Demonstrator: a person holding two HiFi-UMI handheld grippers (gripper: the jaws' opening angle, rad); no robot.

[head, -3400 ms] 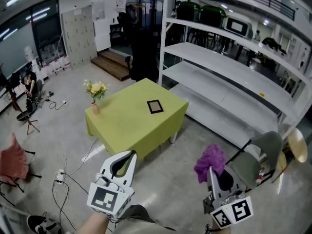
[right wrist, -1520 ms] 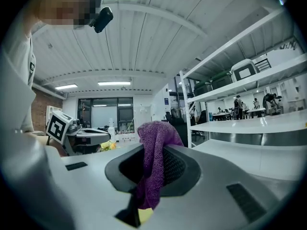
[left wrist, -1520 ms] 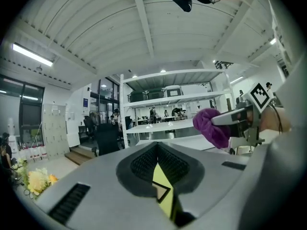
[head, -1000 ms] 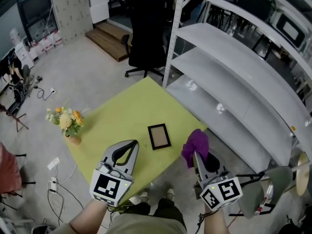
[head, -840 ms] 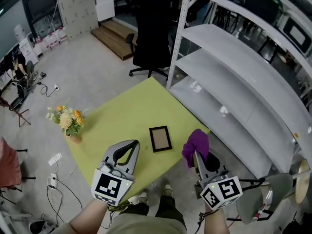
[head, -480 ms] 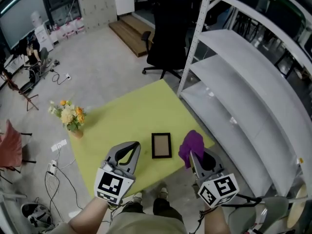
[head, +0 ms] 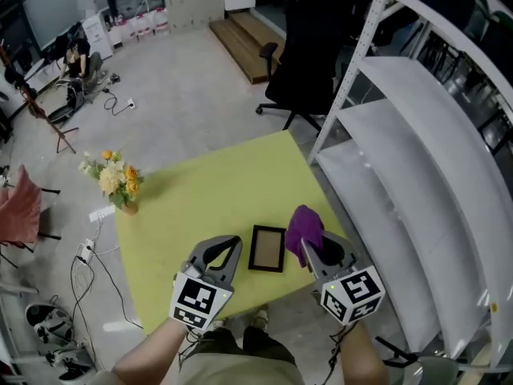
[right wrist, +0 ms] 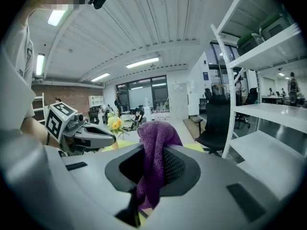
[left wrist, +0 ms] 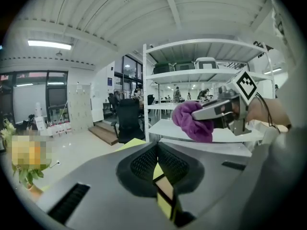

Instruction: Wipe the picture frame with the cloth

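A small black picture frame [head: 268,249] lies flat on the yellow-green table [head: 200,199], close to its near edge. My right gripper [head: 308,248] hovers just right of the frame, shut on a purple cloth [head: 304,223] that bunches above its tips. In the right gripper view the cloth [right wrist: 154,145] hangs down between the jaws. My left gripper [head: 230,244] hovers just left of the frame, its jaws shut with nothing in them. The left gripper view looks past the jaw tips [left wrist: 156,146] to the right gripper [left wrist: 207,113] and the cloth [left wrist: 191,121].
A vase of yellow flowers [head: 116,180] stands at the table's far left corner. White metal shelving [head: 417,143] runs along the right of the table. A black office chair [head: 309,50] stands beyond it. Cables [head: 92,251] lie on the floor at left.
The table has come much nearer over the frames. Both grippers now hang over its near edge, on either side of the frame. The cloth stays in the right gripper.
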